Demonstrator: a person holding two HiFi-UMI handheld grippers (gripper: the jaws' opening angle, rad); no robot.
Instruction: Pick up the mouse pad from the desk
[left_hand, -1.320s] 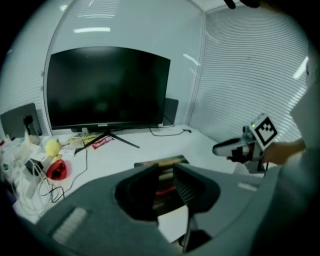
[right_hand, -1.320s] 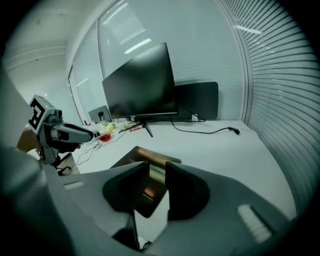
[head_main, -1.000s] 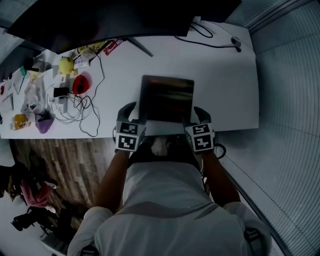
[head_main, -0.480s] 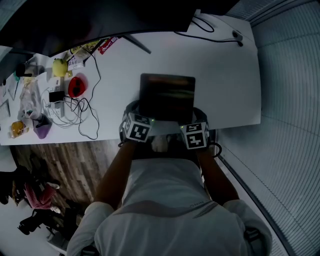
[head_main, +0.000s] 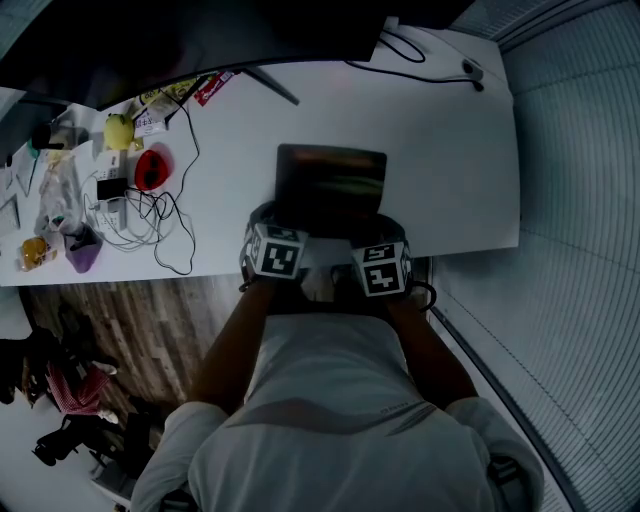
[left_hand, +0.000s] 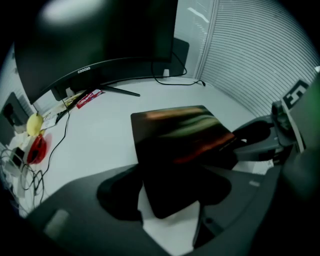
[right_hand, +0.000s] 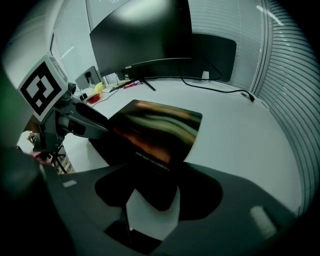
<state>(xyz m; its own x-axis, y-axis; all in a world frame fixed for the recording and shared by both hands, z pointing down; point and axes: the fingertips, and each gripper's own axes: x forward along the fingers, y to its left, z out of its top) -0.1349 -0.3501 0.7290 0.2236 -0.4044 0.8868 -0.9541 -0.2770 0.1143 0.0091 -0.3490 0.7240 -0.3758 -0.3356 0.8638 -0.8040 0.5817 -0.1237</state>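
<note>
White bench (head_main: 450, 150). Left end cluttered: yellow object (head_main: 118, 130), red object (head_main: 150, 168), tangled black cables (head_main: 160, 215), purple cup (head_main: 82, 250), close together. Monitor stand leg (head_main: 275, 90) far middle. Black cable (head_main: 412, 70) far right. Mouse pad (head_main: 330, 190) near edge, tilted.

1. All three views are dim and underexposed, the head view darkest.
2. Beyond my left gripper (left_hand: 167, 200) the white desk (head_main: 450, 150) is the brightest surface, flat and evenly lit.
3. The mouse pad (left_hand: 175, 145) carries streaky red and green sheen on its far half. The end nearest me sinks to black.
4. Ahead, the monitor (left_hand: 100, 40) bears a soft pale glare near its top.
5. Both gripper views bow at the edges. The blinds (left_hand: 250, 50) curve and the corners vignette to black.
6. At my right gripper (right_hand: 152, 200) the jaws, closest to the lens, are soft and shadowed.
</note>
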